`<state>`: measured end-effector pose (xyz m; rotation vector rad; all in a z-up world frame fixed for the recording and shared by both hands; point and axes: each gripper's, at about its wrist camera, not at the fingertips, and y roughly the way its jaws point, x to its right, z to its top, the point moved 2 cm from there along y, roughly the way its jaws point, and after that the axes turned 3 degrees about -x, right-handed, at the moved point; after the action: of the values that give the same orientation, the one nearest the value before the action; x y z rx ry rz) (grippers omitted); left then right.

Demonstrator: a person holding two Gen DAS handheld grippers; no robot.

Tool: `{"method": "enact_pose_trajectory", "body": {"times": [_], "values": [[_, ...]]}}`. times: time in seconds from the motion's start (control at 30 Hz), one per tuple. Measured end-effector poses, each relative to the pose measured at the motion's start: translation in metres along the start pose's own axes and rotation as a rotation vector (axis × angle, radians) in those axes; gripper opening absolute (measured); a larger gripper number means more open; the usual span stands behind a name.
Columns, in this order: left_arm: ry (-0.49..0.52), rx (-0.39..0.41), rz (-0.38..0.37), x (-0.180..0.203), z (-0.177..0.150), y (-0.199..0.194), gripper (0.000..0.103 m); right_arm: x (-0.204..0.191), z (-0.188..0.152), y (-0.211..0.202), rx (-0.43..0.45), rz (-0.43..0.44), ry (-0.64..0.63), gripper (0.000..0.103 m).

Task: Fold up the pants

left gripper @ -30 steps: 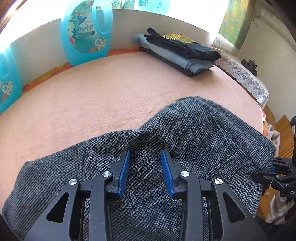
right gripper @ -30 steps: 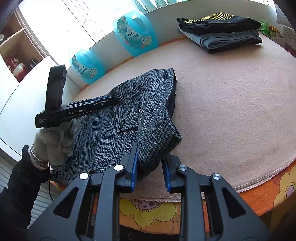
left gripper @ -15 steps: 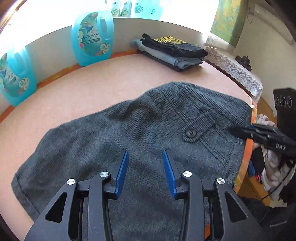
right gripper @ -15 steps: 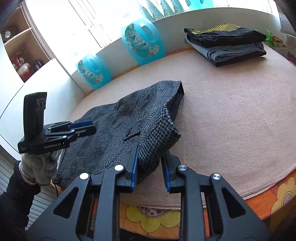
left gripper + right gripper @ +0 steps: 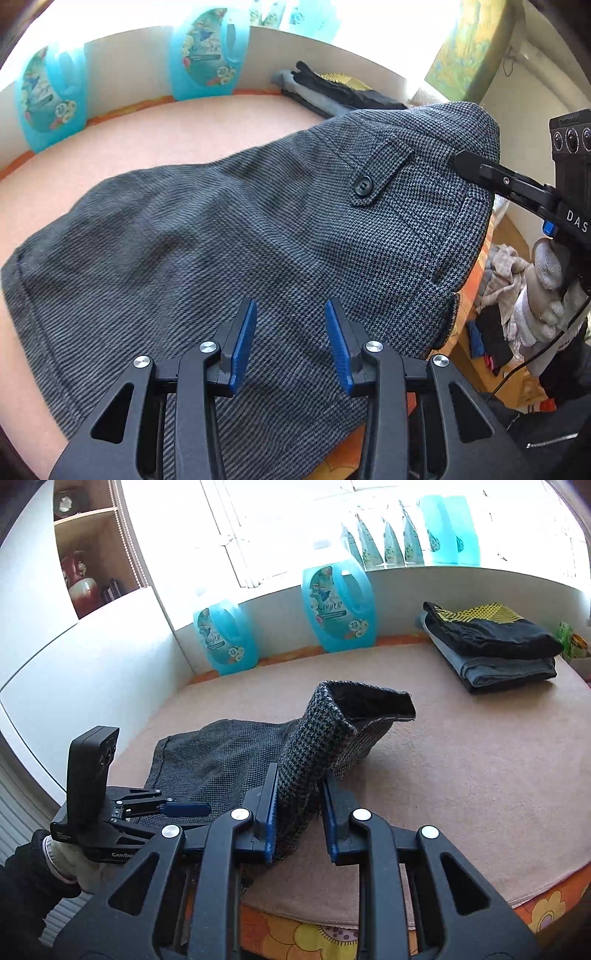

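Our right claw [image 5: 297, 808] grips the raised waistband of the grey houndstooth woven pants [image 5: 229, 236], while our left claw [image 5: 290, 332] hovers open above them.

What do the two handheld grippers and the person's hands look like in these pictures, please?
Both the left gripper and the right gripper are matte black plastic frames with triangular cut-outs, silver screws and ribbed blue fingertip pads. Each carries a black camera block; white lettering reads "GenRo…" on the left one and "DAS" on the right. The right hand wears a pale knit glove and a dark sleeve, with a thin black cable below.
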<state>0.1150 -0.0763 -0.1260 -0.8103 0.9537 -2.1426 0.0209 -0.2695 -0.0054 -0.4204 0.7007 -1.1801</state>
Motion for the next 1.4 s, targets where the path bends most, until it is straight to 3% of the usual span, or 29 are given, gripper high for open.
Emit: {"method": "enact_pose_trajectory", "body": {"times": [0.17,0.33,0.5,0.67,0.77,0.93,1.0,1.1,1.23,1.4], "values": [[-0.099,0.128,0.123,-0.039,-0.022,-0.058,0.037,-0.051,0.014,0.002,0.015,0.044,-0.153,0.021],[-0.250,0.231,0.205,-0.085,-0.052,-0.109,0.037,-0.124,0.011,0.026,-0.028,0.120,-0.358,0.021],[-0.370,0.306,0.268,-0.117,-0.085,-0.144,0.037,-0.194,-0.021,0.065,-0.109,0.193,-0.558,0.021],[-0.421,0.330,0.292,-0.133,-0.102,-0.157,0.037,-0.231,-0.066,0.104,-0.223,0.236,-0.701,0.021],[-0.427,0.333,0.295,-0.136,-0.106,-0.159,0.037,-0.236,-0.088,0.117,-0.269,0.231,-0.754,0.021],[-0.407,0.337,0.280,-0.135,-0.099,-0.158,0.037,-0.243,-0.096,0.115,-0.262,0.201,-0.823,0.022],[-0.387,0.336,0.265,-0.131,-0.091,-0.156,0.037,-0.243,-0.093,0.110,-0.270,0.233,-0.819,0.033],[-0.342,0.334,0.251,-0.118,-0.075,-0.151,0.037,-0.237,-0.081,0.089,-0.267,0.333,-0.776,0.039],[-0.280,0.334,0.231,-0.100,-0.056,-0.146,0.037,-0.207,-0.050,0.060,-0.214,0.393,-0.677,0.040],[-0.205,0.302,0.182,-0.072,-0.043,-0.130,0.037,-0.142,0.002,0.063,-0.162,0.313,-0.492,0.057]]}}
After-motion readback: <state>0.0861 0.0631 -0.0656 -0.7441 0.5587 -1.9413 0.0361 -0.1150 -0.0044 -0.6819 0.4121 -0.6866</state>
